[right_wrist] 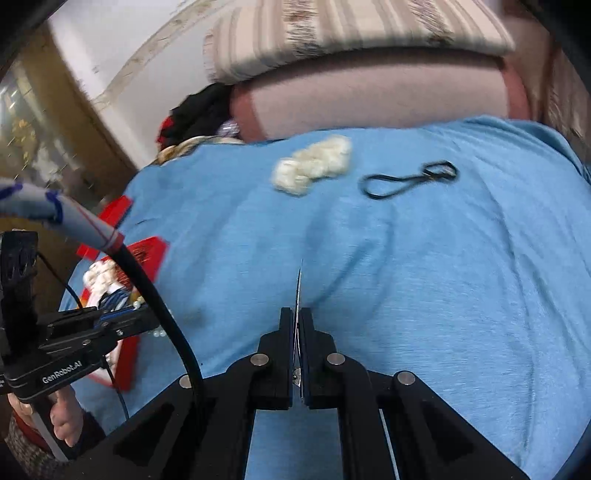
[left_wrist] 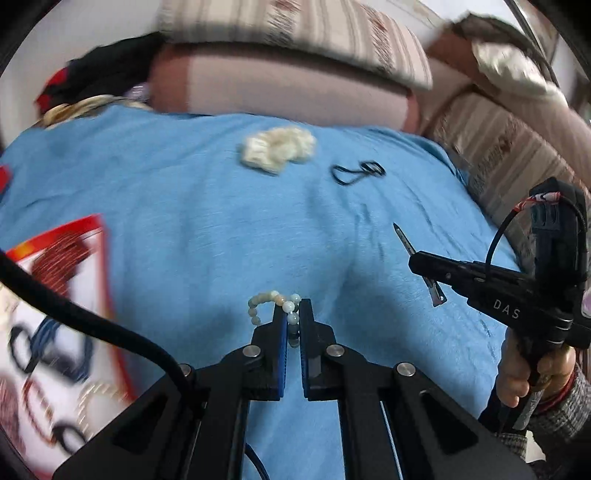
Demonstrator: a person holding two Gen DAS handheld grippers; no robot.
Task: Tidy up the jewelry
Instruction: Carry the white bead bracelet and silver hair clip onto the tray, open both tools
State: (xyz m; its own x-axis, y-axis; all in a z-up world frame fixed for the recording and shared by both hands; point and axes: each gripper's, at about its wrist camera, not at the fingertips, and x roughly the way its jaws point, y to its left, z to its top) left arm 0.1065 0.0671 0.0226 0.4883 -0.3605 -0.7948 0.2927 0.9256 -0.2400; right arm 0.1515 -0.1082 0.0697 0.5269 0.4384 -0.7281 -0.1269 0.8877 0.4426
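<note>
My left gripper [left_wrist: 291, 308] is shut on a pale bead bracelet [left_wrist: 264, 301], which loops out to the left of the fingertips above the blue cloth [left_wrist: 184, 192]. My right gripper [right_wrist: 298, 314] is shut on a thin metal hair clip [right_wrist: 300, 284], seen edge-on. In the left wrist view the right gripper [left_wrist: 415, 260] holds the clip [left_wrist: 402, 238] at the right. The left gripper [right_wrist: 147, 319] also shows at the left of the right wrist view, over a red-rimmed jewelry box [right_wrist: 129, 354].
A cream scrunchie [left_wrist: 277, 149] and a black hair tie [left_wrist: 356, 171] lie at the far side of the cloth. The red-rimmed box [left_wrist: 59, 314] with several pieces of jewelry sits at the left. Striped sofa cushions [left_wrist: 295, 26] rise behind.
</note>
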